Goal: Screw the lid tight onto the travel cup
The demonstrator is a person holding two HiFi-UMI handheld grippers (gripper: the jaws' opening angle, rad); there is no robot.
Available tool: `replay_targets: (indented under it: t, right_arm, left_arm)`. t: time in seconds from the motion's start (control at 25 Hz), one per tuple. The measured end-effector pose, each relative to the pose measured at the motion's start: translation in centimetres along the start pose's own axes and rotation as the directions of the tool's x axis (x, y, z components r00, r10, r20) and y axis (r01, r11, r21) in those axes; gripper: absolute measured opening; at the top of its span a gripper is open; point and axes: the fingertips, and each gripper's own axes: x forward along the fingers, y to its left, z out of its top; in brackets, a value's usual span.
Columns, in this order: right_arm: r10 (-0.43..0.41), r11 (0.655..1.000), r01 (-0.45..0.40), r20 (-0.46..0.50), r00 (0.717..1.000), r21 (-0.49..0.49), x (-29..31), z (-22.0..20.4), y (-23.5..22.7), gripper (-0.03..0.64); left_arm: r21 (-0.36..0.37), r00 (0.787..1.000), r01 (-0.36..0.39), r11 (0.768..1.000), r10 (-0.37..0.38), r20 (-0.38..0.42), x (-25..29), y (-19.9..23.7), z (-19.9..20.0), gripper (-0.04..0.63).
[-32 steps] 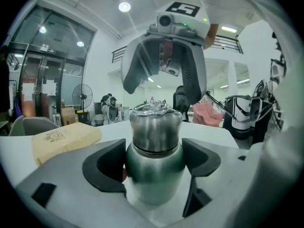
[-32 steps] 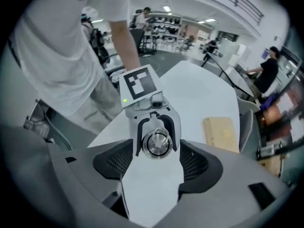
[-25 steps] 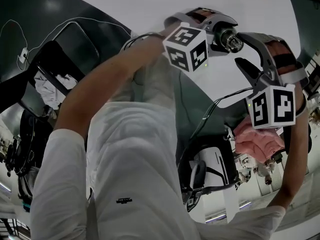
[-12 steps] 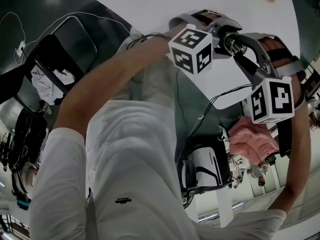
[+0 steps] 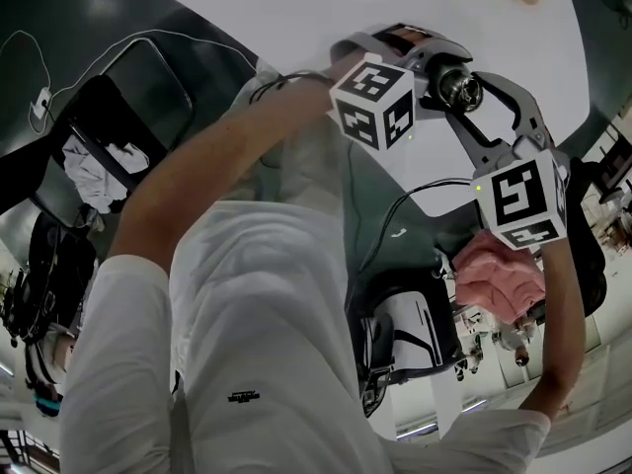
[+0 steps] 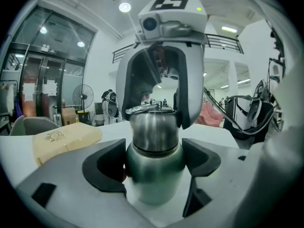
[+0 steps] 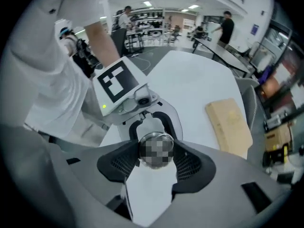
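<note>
The steel travel cup (image 6: 155,167) stands upright between the black pads of my left gripper (image 6: 154,163), which is shut on its body. Its steel lid (image 6: 153,127) sits on top of it. My right gripper (image 7: 156,152) comes down from above, and its pads press both sides of the lid (image 7: 156,148). Its grey fingers (image 6: 192,89) straddle the lid in the left gripper view. In the head view both grippers meet over the white table at the cup (image 5: 456,85). The left marker cube (image 5: 371,103) is beside it and the right marker cube (image 5: 520,203) is nearer me.
A pale wooden block (image 7: 229,126) lies on the white table (image 5: 296,8) to the right of the cup. Off the table's edge are a dark chair (image 5: 128,97), cables, a pink cloth (image 5: 494,270) and a white machine (image 5: 410,339). People stand far off.
The right gripper's jaws have come in onto the lid, and its marker cube has tilted and shifted slightly left. The left gripper with the cup has barely moved.
</note>
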Motion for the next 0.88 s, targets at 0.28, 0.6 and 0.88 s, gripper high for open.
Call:
replay_targets:
  t: [0.28, 0.6, 0.88]
  right_arm:
    - [-0.13, 0.942, 0.124, -0.004, 0.992, 0.312, 0.0, -0.1, -0.7, 0.225]
    - [-0.073, 0.953, 0.067, 0.01, 0.997, 0.294, -0.7, -0.1, -0.3, 0.275]
    - [-0.035, 0.999, 0.034, -0.034, 0.999, -0.036, -2.3, 0.7, -0.3, 0.275]
  left_arm:
    - [0.001, 1.0, 0.0, 1.0, 0.0, 0.001, 0.0, 0.1, -0.1, 0.353]
    - [0.0, 1.0, 0.005, 1.0, -0.005, 0.003, 0.1, 0.1, -0.1, 0.353]
    - [0.001, 1.0, 0.008, 1.0, -0.008, 0.004, 0.0, 0.1, -0.1, 0.353]
